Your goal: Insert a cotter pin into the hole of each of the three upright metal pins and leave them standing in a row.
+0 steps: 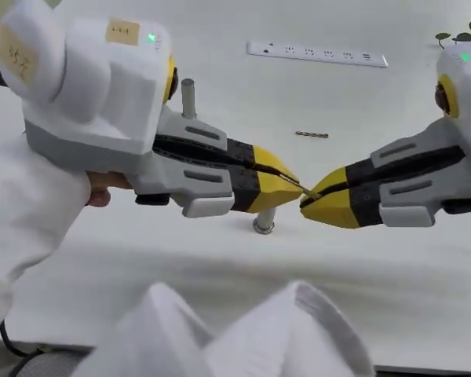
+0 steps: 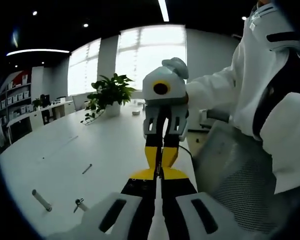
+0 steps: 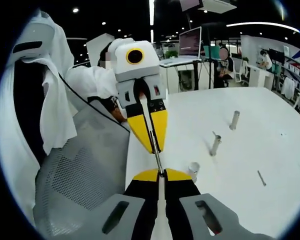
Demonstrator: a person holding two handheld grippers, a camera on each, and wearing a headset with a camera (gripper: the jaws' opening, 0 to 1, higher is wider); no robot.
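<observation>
In the head view the left hand-held gripper (image 1: 294, 182) covers the lower part of one upright metal pin (image 1: 188, 96) and all but the foot of a nearer pin (image 1: 264, 223), so neither hole can be seen. The right hand-held gripper (image 1: 308, 203) is cut off by the right edge. Both ends of the cotter pin (image 3: 156, 147) are buried between the two pairs of closed jaws, and the loose pin (image 1: 312, 135) on the counter (image 1: 220, 267) is too small to tell its shape.

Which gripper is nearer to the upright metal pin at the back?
Left. The left gripper is just in front of the back pin; the right gripper is well off to its right.
</observation>
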